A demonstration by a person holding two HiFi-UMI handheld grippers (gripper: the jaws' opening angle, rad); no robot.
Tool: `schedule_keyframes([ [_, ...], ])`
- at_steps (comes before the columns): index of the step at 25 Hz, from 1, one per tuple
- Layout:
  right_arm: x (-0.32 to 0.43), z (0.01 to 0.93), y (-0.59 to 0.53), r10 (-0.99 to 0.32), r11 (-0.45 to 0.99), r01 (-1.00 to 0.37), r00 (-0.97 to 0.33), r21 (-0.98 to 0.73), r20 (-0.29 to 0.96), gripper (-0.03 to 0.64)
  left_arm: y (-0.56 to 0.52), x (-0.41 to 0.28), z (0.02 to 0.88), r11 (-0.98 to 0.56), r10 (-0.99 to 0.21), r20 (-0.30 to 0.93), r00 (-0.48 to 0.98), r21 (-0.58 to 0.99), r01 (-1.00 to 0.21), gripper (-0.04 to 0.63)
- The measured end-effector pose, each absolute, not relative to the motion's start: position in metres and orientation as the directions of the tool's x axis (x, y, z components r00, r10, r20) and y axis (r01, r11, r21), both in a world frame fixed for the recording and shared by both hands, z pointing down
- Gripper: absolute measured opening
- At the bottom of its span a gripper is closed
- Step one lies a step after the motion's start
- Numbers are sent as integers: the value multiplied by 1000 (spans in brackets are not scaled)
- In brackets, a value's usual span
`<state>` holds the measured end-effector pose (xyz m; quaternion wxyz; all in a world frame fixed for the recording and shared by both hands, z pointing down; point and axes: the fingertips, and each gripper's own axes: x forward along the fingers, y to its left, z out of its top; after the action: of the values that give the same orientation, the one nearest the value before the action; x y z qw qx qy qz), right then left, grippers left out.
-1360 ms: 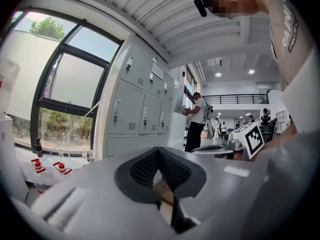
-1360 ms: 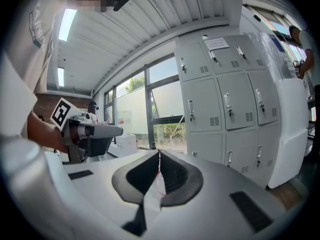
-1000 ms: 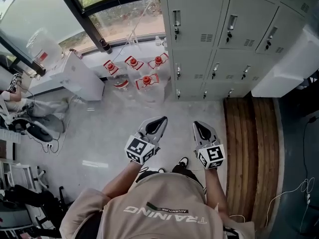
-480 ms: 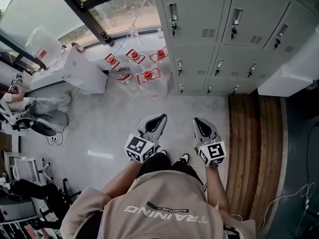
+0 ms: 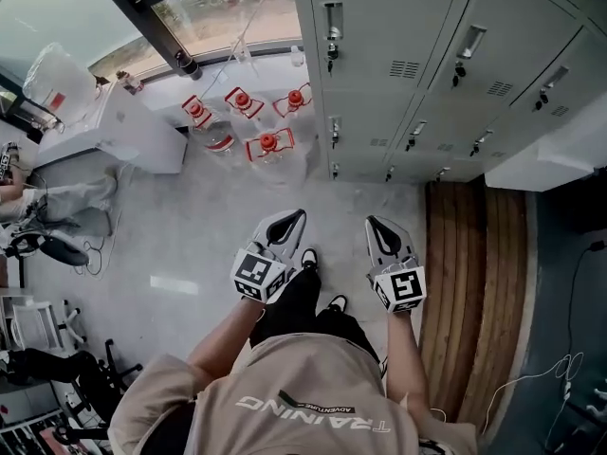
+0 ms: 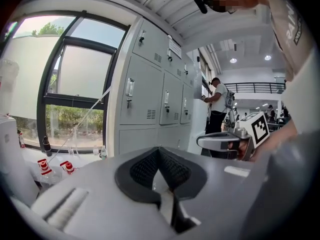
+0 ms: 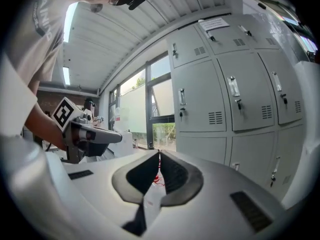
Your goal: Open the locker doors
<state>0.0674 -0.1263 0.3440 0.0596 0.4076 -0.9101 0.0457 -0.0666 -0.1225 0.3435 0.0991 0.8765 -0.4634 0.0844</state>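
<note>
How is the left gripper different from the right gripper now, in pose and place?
The left gripper tilts strongly to the right in the head view; the right gripper tilts only slightly left. The right gripper is beside the wooden floor strip; the left gripper is over grey floor. Both have jaws shut and hold nothing.

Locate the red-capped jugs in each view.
Head view: jugs upper left of centre, on the floor by the window.
Left gripper view: jugs at lower left, below the window.
Right gripper view: only a red sliver low centre, probably them.
Shared landmark: the lockers, just right of the jugs.
</note>
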Motion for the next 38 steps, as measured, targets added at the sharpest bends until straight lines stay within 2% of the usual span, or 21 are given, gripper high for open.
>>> schedule_keyframes([
  [6, 57, 441, -199, -739, 665, -745, -650, 41, 178, 14, -190, -72, 422, -546, -815, 218, 537, 22, -838, 6],
  [11, 38, 539, -241, -721, 687, -726, -679, 18, 141, 14, -231, -84, 515, -513, -836, 192, 513, 56, -857, 6],
  [18, 17, 705, -284, -676, 727, -687, -714, 4, 182, 14, -279, -108, 641, -453, -874, 158, 460, 78, -888, 8],
  [22, -3, 776, -313, -659, 748, -662, -729, 56, 184, 14, -291, -113, 705, -452, -878, 139, 458, 76, -889, 6],
  [27, -27, 836, -348, -637, 771, -627, -755, 111, 157, 14, -300, -106, 772, -478, -865, 105, 490, 117, -870, 6],
  [32, -39, 890, -367, -638, 770, -632, -761, 84, 122, 12, -312, -108, 816, -488, -866, 84, 493, 72, -870, 6],
  [38, -39, 951, -404, -688, 719, -695, -703, 32, 182, 12, -316, -115, 843, -461, -875, 108, 472, 109, -881, 6],
])
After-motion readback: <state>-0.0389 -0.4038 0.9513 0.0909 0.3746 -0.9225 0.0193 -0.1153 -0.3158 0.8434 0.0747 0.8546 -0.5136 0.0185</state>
